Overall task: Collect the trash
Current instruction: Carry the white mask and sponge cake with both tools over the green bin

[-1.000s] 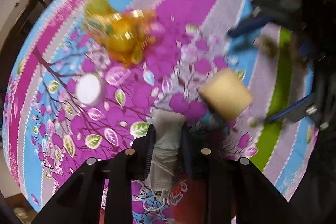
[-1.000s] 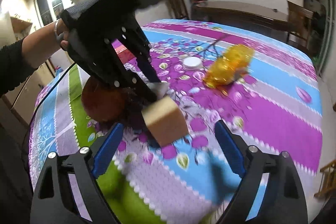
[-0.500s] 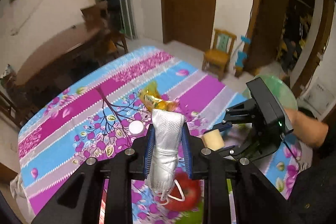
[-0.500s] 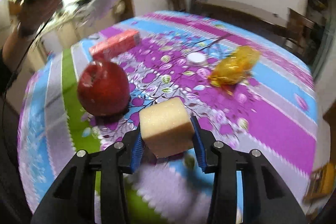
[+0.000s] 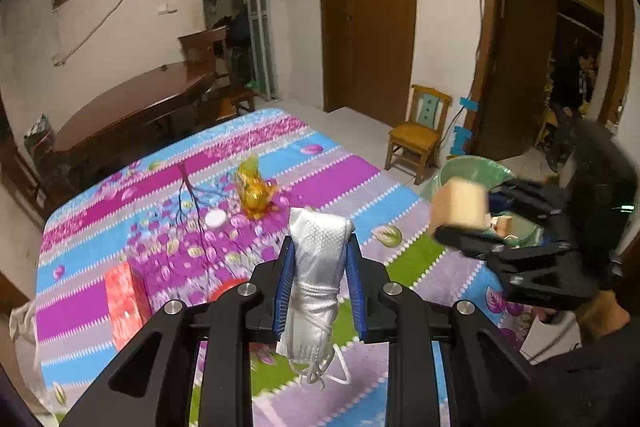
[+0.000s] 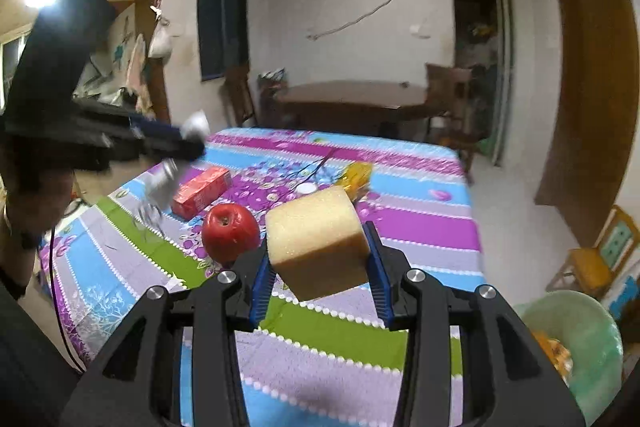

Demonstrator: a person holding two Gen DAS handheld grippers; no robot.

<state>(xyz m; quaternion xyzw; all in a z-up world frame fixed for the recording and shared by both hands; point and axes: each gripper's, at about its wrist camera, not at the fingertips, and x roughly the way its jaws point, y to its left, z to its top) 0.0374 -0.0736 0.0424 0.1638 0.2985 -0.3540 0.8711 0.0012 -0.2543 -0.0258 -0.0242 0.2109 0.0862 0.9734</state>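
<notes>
Now both loads are off the table [image 6: 328, 343]: the right gripper [image 6: 318, 263], wide a second ago, has clamped the sponge block [image 6: 316, 243]; the left gripper [image 5: 318, 287] keeps pinching the white mask [image 5: 316, 267]. Both have swung toward the green-lined bin [image 6: 580, 331] beside the table, so the drop looks next.

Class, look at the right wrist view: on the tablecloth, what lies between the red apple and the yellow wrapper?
A small white lid lies on the cloth between the red apple and the yellow wrapper, nearer the wrapper.
</notes>
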